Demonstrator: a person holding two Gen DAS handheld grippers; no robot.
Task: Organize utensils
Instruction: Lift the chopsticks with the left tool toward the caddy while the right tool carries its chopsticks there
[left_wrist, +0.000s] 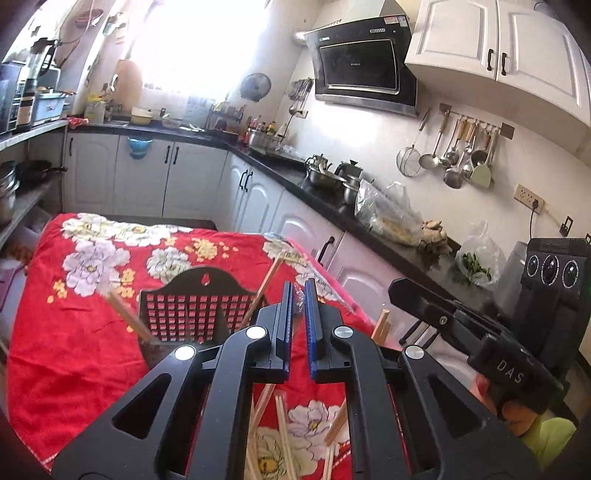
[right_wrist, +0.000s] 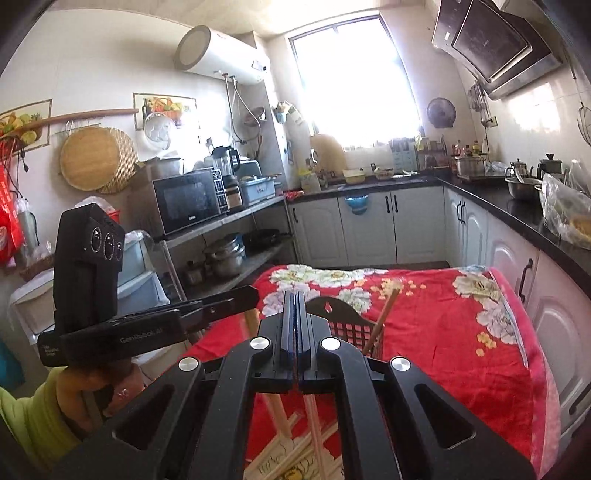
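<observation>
Both hand-held grippers, left (left_wrist: 298, 295) and right (right_wrist: 294, 306), hung closed and empty above the worktop (right_wrist: 461, 332). Loose chopsticks (left_wrist: 282, 435) lay below them, some already in the holder (left_wrist: 201, 314). Next, likely: lower, open, grasp one.

Both views are taken from close above the red flowered cloth (left_wrist: 92, 332), angled slightly down toward the window wall. The black basket (right_wrist: 351, 325) is shared by both.
</observation>
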